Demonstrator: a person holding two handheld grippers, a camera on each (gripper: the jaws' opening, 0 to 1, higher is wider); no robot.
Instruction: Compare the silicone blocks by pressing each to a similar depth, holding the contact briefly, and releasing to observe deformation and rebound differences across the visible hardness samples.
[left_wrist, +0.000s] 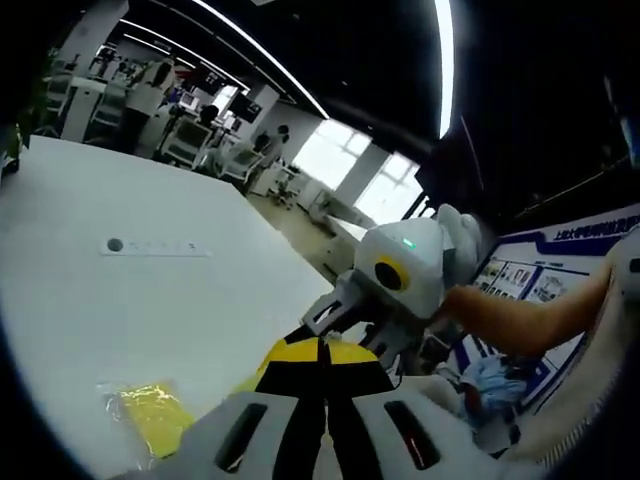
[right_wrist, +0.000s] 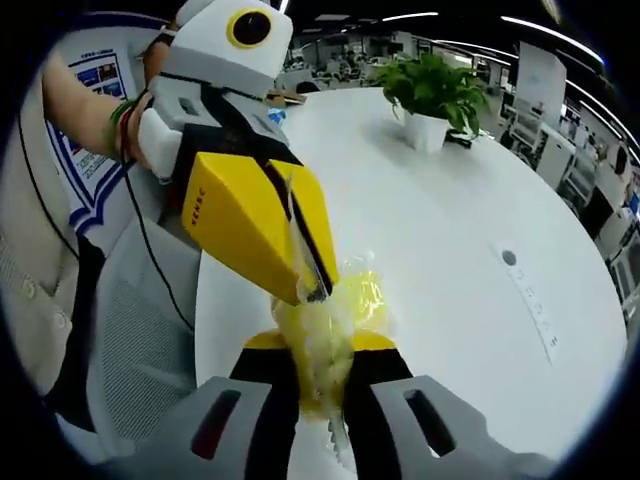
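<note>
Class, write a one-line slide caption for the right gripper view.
Two grippers pinch a clear bag of yellow material above a white table.

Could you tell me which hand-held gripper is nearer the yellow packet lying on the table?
Left, probably: the yellow packet lies beside the left hand-held gripper, while the right hand-held gripper comes in from the opposite side.

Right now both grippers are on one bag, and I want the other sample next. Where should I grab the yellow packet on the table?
With the held bag released, probably pinch the yellow packet's crinkled clear margin, since it lies flat on the table; come low from the left gripper's side.
</note>
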